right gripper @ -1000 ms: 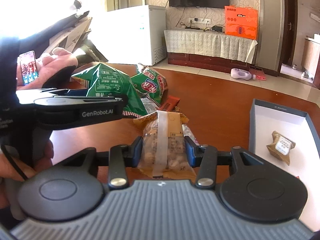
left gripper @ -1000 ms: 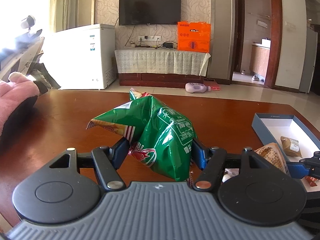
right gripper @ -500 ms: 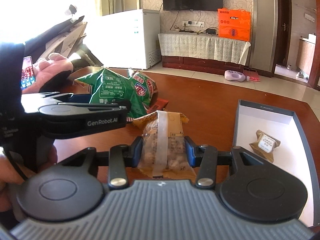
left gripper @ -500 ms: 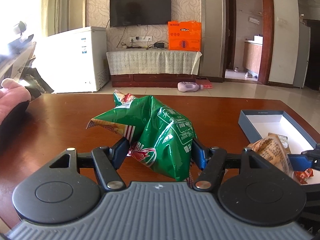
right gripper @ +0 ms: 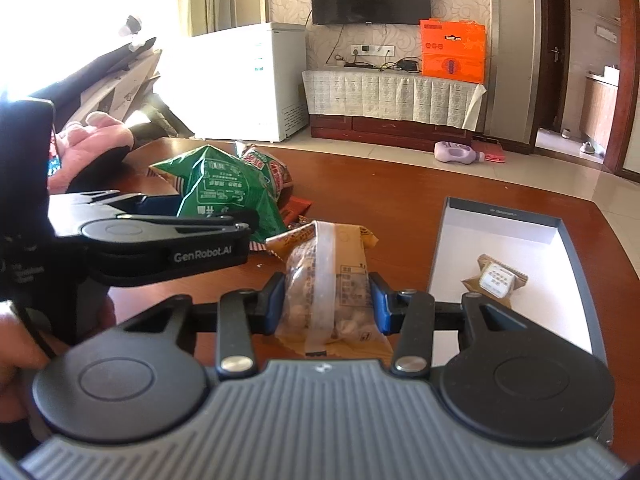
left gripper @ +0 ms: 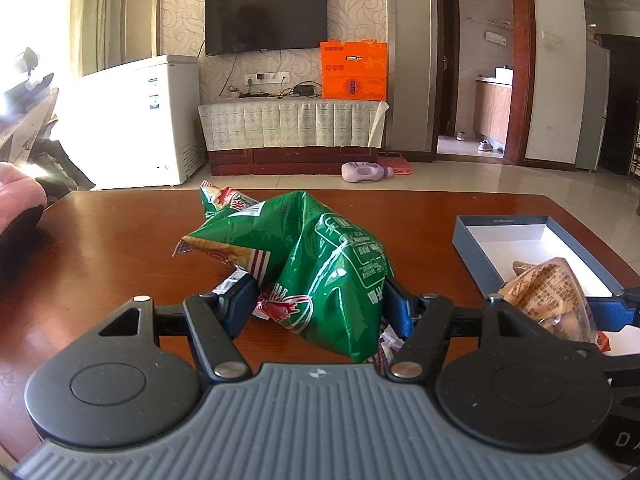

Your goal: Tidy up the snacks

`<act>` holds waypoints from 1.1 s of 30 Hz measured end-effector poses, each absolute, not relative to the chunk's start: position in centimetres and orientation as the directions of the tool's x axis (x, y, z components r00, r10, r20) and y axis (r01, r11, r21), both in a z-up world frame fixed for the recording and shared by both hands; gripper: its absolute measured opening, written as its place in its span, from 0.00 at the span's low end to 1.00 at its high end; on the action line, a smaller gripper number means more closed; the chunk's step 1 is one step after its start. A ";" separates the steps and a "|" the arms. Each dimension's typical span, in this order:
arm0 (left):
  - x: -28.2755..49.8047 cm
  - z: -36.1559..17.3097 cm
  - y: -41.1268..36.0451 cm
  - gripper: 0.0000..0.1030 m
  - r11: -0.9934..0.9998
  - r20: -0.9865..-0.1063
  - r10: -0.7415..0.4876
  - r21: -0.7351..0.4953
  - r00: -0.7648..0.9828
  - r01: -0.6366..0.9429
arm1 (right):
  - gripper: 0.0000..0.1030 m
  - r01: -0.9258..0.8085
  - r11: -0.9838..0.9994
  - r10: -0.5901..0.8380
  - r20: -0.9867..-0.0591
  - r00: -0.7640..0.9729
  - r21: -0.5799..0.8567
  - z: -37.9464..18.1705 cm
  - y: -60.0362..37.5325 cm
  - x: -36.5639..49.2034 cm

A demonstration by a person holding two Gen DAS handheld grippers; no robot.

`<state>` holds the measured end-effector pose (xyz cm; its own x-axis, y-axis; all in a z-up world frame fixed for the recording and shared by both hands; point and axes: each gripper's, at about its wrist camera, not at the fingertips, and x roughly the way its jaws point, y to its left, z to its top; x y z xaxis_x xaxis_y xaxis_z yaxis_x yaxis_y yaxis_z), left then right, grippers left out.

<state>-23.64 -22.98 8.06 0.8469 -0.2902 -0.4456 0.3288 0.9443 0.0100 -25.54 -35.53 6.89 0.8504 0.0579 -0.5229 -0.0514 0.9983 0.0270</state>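
White lettering reading "GenRobot.AI" is showing on the black side of the left gripper (right gripper: 176, 208) in the right wrist view. The crinkled green foil snack bag (left gripper: 320, 264) carries white printed panels and a red logo, too small to read. The left gripper (left gripper: 318, 304) is clamping this bag, whose puffy body is bulging up and forward between the blue fingers (left gripper: 240, 304).

The right gripper (right gripper: 328, 306) is squeezing a tan snack packet (right gripper: 328, 280) with a clear window, a pale strip down its middle and a small printed label that is illegible. The packet is standing upright between the blue pads.

Just right of the right gripper's fingers, an open shallow box (right gripper: 568, 280) with grey-blue walls and a white floor is lying on the glossy reddish wooden table (right gripper: 400, 184). Inside it a small brown wrapped treat (right gripper: 496, 280) with a white label is resting.
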 end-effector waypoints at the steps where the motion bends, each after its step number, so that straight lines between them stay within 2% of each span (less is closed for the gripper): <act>1: -23.7 8.1 -23.1 0.69 0.944 -0.445 -0.292 0.009 0.847 0.330 | 0.45 -0.048 0.998 0.055 -0.522 0.851 0.027 6.9 -35.6 -25.7; 33: -25.7 8.2 -30.0 0.69 0.891 -0.407 -0.401 0.038 0.821 0.453 | 0.45 0.071 0.997 -0.040 -0.519 0.854 0.041 7.1 -40.8 -29.5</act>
<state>-25.70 -29.99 8.19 0.8209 -0.4007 -0.4068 0.4534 0.8905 0.0377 -29.45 -40.78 7.07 0.8541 -0.0402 -0.5185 0.0715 0.9966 0.0405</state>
